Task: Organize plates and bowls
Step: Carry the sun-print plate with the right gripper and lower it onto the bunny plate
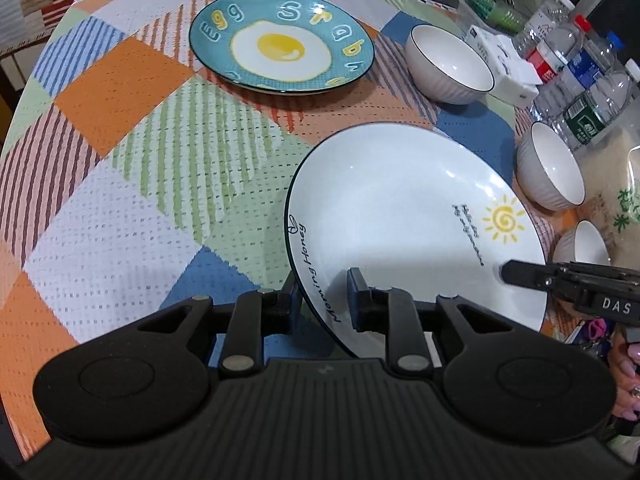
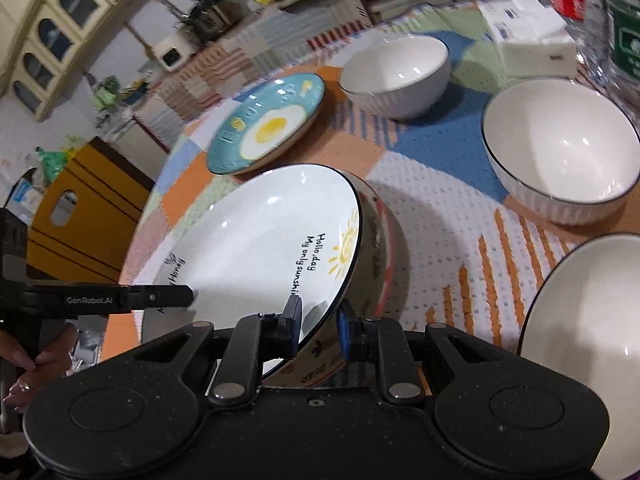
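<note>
A white plate with a yellow sun and black lettering is held tilted between both grippers. My left gripper is shut on its near rim by the "Morning Honey" text. My right gripper is shut on the opposite rim and shows as a black finger in the left wrist view. The left gripper reaches in from the left in the right wrist view. Under the plate lies a patterned dish with a red rim. A blue egg plate lies farther back.
Three white ribbed bowls stand along the right side of the checked tablecloth. Behind them are water bottles and a white tissue pack. A yellow cabinet stands beyond the table's left edge.
</note>
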`<state>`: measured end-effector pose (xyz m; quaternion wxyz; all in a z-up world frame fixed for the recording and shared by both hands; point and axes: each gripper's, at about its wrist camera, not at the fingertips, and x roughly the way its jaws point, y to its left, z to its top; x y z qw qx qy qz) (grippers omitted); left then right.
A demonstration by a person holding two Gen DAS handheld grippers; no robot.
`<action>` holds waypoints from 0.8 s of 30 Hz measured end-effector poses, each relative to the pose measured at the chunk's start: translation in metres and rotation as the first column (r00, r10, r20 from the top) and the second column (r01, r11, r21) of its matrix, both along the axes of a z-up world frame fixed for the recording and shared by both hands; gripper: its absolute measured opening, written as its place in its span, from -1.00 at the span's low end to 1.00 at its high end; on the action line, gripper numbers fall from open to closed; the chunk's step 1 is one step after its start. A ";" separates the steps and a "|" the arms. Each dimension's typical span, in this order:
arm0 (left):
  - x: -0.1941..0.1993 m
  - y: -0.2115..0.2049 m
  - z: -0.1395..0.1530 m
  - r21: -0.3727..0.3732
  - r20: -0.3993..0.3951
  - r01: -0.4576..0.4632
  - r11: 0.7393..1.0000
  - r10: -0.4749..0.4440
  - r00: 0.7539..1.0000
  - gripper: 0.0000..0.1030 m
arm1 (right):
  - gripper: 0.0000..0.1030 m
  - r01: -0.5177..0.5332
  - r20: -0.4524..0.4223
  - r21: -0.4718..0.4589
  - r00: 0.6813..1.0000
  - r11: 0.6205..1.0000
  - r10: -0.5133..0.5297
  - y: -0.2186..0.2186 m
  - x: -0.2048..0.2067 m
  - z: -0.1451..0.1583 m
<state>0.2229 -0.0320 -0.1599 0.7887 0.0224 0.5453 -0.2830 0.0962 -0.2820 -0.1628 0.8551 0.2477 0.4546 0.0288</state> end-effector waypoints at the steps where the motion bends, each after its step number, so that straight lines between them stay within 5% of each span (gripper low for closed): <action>1: 0.001 -0.001 0.001 0.007 0.000 0.001 1.000 -0.001 1.000 -0.60 | -0.55 -0.003 -0.021 -0.015 1.000 1.000 0.003 0.001 0.000 0.001; 13: 0.003 -0.005 -0.005 0.015 -0.033 0.010 1.000 -0.009 0.999 -0.58 | -0.46 0.026 -0.154 -0.140 0.987 0.990 -0.048 0.022 0.018 0.009; 18: 0.007 -0.004 -0.008 0.010 -0.084 0.003 1.000 -0.002 0.996 -0.58 | -0.25 -0.035 -0.189 -0.321 0.982 0.946 -0.027 0.049 0.030 0.016; 24: 0.007 -0.012 -0.010 0.049 -0.086 0.021 0.999 -0.016 0.996 -0.57 | -0.25 -0.063 -0.225 -0.421 0.974 0.905 -0.037 0.052 0.036 0.009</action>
